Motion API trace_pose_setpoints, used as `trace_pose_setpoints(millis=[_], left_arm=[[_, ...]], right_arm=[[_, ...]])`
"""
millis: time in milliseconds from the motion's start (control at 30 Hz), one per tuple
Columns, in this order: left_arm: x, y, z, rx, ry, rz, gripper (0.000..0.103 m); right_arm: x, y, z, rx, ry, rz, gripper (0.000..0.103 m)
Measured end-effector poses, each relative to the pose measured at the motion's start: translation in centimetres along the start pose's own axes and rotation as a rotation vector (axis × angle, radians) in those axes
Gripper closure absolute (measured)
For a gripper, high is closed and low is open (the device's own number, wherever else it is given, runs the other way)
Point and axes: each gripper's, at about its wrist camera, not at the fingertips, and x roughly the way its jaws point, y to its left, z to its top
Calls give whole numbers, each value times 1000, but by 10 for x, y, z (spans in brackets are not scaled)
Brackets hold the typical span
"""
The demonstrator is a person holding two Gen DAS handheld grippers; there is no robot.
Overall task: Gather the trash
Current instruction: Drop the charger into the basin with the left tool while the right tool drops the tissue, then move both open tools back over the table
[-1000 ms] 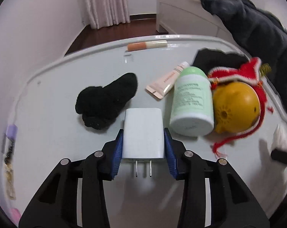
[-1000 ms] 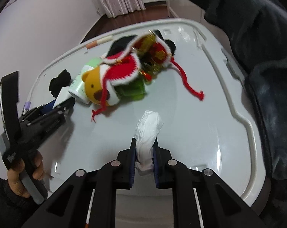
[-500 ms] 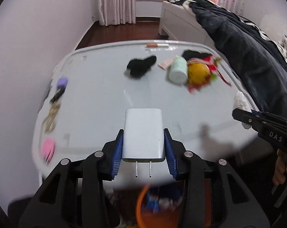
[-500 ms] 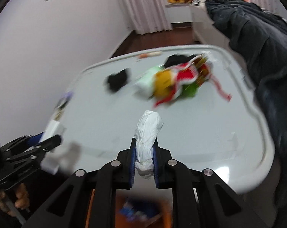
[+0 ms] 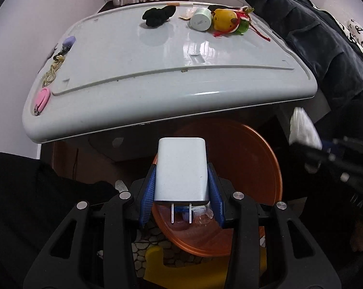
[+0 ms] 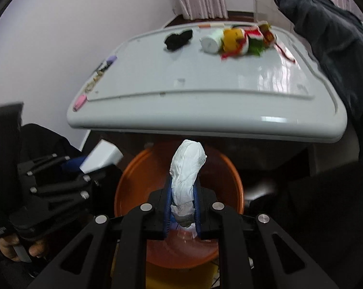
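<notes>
While two grippers hang over one orange bin [image 6: 133,183], each holds one item: the left gripper [image 5: 181,192] clamps a white charger [image 5: 181,168] (smooth, two prongs toward the camera), and the right gripper [image 6: 182,204] pinches a crumpled white tissue wad [image 6: 186,168], both below the table [image 5: 157,84] edge.

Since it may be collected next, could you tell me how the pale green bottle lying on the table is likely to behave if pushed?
The pale green bottle lies on its side on the glossy table, so a sideways nudge would probably roll it. It rests against the yellow plush toy, which may block rolling that way. Its smooth round wall looks rigid, but possibly slippery.
</notes>
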Motion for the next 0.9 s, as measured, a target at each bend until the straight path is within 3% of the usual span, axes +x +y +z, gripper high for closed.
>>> trace_pose_setpoints(millis=[200,267,300,367,400,900], left_arm=[[4,-2,-4,-6,23,7,64],[6,-2,-4,-6,32,17,62],[7,-2,-3,-7,34,25,58],[3,-2,-2,-6,17,42,37],[2,-2,-2,-4,9,51,34],[7,1,-2,-13,28,50,34]], right_arm=[[9,-6,-5,27,34,-6,84],[11,-6,-6,26,45,-7,73],[12,-6,-6,27,50,-12,70],[12,-7,-6,31,49,-18,65],[12,-9,-6,35,47,-19,65],[11,-15,-5,58,51,-16,58]])
